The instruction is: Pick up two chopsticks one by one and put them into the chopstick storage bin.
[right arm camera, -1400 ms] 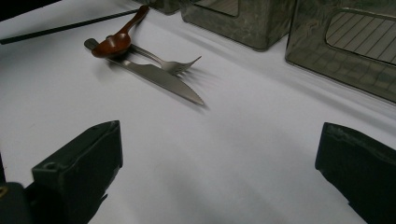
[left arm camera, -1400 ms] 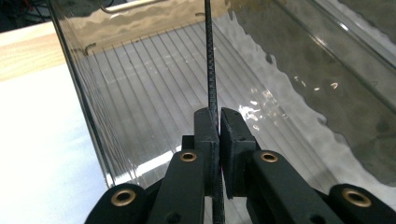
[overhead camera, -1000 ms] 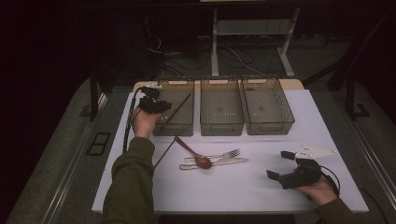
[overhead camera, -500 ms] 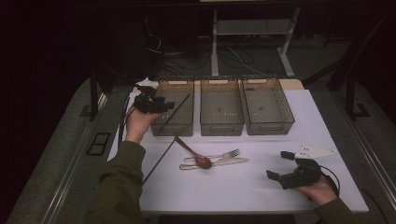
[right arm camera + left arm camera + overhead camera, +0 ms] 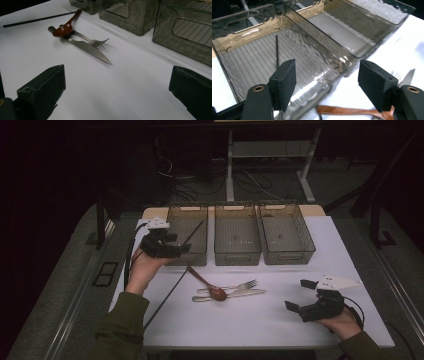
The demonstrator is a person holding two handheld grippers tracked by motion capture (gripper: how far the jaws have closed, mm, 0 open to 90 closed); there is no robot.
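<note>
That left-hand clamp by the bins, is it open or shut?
Open: the left gripper has just been opening, its jaws apart with nothing between them, above the left bin.

From my seat, the left bin (image 5: 287,62) wall hides where the black stick (image 5: 277,51) ends, and my left gripper (image 5: 327,86) covers its lower stretch. The wooden spoon (image 5: 347,110) runs off the bottom edge (bowl unseen there). The fork (image 5: 93,41) handle lies under the spoon (image 5: 66,27) and knife (image 5: 87,48).
</note>
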